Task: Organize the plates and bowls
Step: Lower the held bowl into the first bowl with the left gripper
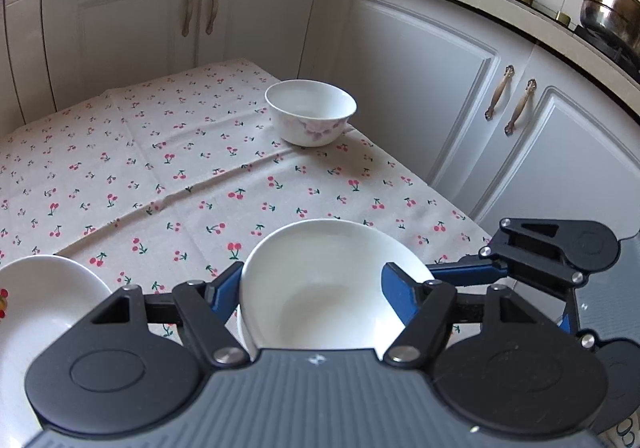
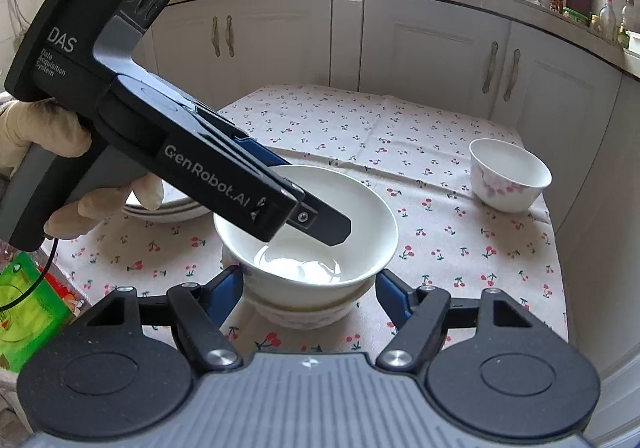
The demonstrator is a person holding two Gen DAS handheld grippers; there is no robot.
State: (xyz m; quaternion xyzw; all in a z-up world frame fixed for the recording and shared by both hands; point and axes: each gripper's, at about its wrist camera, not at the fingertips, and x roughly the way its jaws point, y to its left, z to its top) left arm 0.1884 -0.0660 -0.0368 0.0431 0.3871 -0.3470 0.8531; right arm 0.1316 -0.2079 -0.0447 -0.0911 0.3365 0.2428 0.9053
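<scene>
We see two bowls already nested near the front of the table, which wears a cherry-print cloth: a plain white bowl sits inside a lower bowl, so the stack has begun here. We think this place is chosen because it is close to both hands and next to the plates.

The left gripper comes to the white bowl from the side. Its jaws stand on either side of the bowl wall, one blue pad inside the rim and the other outside on the left. We cannot tell if the pads press on the wall or only stand around it, so we do not say that it holds the bowl. In the right wrist view its finger reaches into the bowl.

The right gripper has its jaws apart on both sides of the nested pair, low near the lower bowl, and a gap shows on each side. It holds nothing; we judge that it is there to steady or to receive the stack.

A third bowl with a pink flower stands alone, well apart at the far right of the table, not yet added. The stacked plates lie to the left, just behind the gloved hand.
</scene>
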